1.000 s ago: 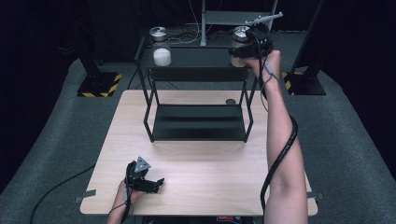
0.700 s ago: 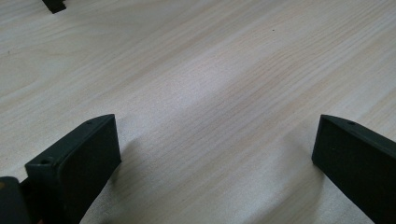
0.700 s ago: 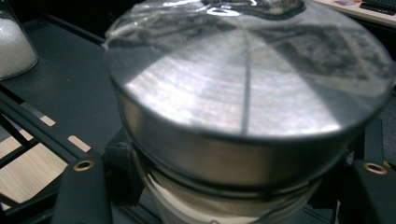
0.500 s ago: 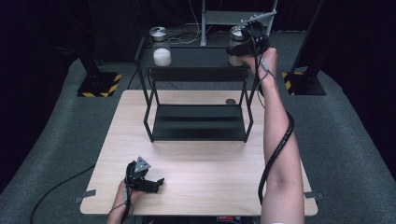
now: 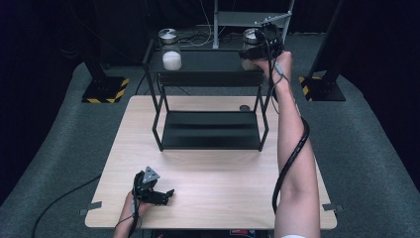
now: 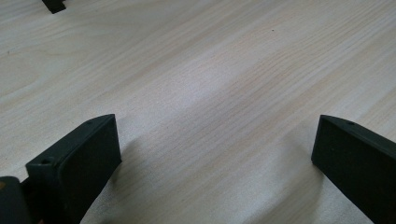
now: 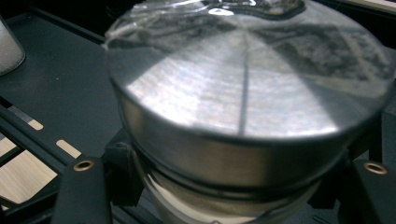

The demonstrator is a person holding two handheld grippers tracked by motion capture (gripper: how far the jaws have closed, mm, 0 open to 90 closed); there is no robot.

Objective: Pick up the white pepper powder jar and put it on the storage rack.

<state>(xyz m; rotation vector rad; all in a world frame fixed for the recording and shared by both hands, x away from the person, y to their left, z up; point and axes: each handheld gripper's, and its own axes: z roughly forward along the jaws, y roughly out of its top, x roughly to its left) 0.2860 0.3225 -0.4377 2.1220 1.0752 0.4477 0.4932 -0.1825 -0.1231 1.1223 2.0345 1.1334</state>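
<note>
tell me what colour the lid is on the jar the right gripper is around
Shiny silver metal: the lid on the jar shows best in the right gripper view.

No readable text, label, brand, number or sign appearing anywhere.

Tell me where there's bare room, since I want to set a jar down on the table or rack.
Free: the table between the rack and the left gripper, and the top shelf between the two jars. Crowded: the right gripper around the right jar.
</note>
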